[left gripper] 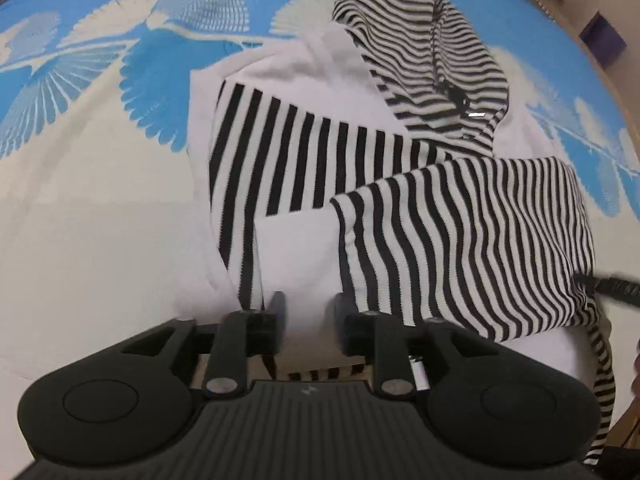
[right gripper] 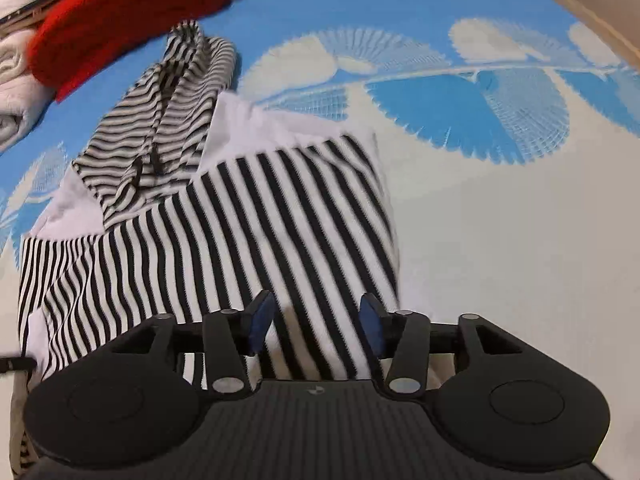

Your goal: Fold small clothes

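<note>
A small black-and-white striped hooded top [left gripper: 360,168] lies on a blue and white patterned sheet [left gripper: 100,160]. Its hood [left gripper: 424,52] points away and a sleeve [left gripper: 472,240] is folded across the body. My left gripper [left gripper: 309,312] is open, just above the white near part of the top. In the right wrist view the top [right gripper: 248,224] fills the middle left, hood [right gripper: 168,120] at the far left. My right gripper [right gripper: 316,320] is open over the striped hem, with nothing held.
A red knitted garment [right gripper: 128,12] and folded pale clothes [right gripper: 16,92] lie at the far left of the right wrist view. A wooden edge [right gripper: 592,12] bounds the sheet [right gripper: 500,240] on the right. A dark strap [left gripper: 612,286] shows at the right of the left wrist view.
</note>
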